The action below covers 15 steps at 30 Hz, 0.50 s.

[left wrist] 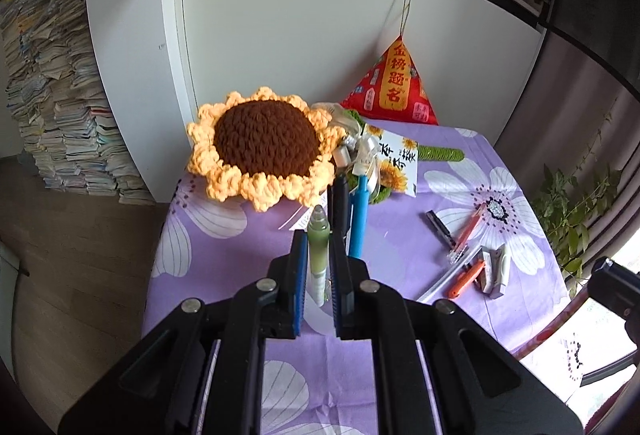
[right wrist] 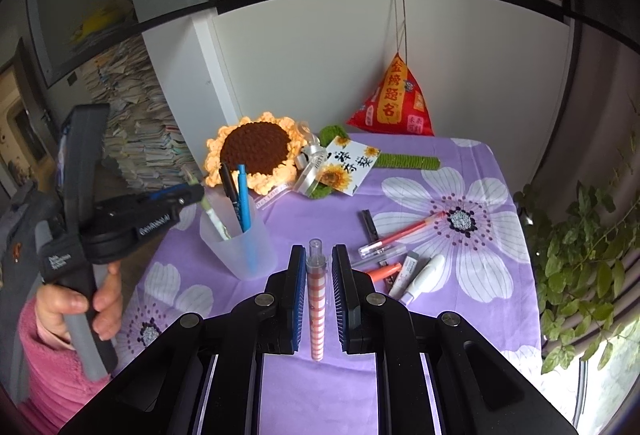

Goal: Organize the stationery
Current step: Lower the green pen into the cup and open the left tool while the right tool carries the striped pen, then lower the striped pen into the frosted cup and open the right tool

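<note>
Left tool (left wrist: 318, 259) clamps your green-barrelled pen (left wrist: 318, 255), tipped over the translucent plastic cup (right wrist: 240, 235) for dropping | right tool (right wrist: 318, 263) grips the orange-checked tube (right wrist: 317, 299), waiting above the desk (right wrist: 460, 315).

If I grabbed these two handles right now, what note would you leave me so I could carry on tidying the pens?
Left gripper: jaws shut on a green pen, held over the cup, its tip inside.
Right gripper: jaws shut on a pink checked pen, above the cloth.
Done: a black pen and a blue pen stand in the cup.
Left: drop both held pens in, then the loose items on the cloth: red pen, orange pen, black stick, eraser, white correction tape.
</note>
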Motion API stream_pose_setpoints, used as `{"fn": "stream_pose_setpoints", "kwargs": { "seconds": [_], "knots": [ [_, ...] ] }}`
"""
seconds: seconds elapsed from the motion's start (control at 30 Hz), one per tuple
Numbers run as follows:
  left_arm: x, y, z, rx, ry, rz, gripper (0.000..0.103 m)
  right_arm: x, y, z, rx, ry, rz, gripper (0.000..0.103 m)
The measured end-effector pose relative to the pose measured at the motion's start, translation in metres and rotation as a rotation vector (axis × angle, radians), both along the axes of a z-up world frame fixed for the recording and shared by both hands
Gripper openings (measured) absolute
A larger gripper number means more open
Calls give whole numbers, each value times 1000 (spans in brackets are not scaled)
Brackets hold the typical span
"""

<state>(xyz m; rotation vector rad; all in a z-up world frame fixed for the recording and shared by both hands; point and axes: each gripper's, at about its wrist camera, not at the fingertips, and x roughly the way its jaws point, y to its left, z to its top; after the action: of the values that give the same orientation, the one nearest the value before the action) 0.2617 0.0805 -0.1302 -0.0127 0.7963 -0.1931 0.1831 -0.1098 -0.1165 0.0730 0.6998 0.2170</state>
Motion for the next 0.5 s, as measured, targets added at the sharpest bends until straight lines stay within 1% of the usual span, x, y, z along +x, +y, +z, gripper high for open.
{"fn": "stream_pose_setpoints", "kwargs": {
  "seconds": [0.2, 0.37, 0.43, 0.47, 0.5],
  "knots": [
    [-3, -1, -8, -4, 16, -13, 9, 4, 12, 6, -13, -10, 21, 14],
    [-9, 2, -8, -11, 6, -15, 9, 5, 22, 17, -19, -37, 43, 14],
    [-12, 4, -6, -19, 4, -14, 12, 7, 26, 23, -14, -53, 55, 14],
    [-14, 6, -4, -22, -2, -10, 16, 7, 28, 26, -12, -61, 59, 14],
    [-18, 9, -2, -27, -11, -1, 22, 9, 30, 30, -10, -70, 62, 14]
  ]
}}
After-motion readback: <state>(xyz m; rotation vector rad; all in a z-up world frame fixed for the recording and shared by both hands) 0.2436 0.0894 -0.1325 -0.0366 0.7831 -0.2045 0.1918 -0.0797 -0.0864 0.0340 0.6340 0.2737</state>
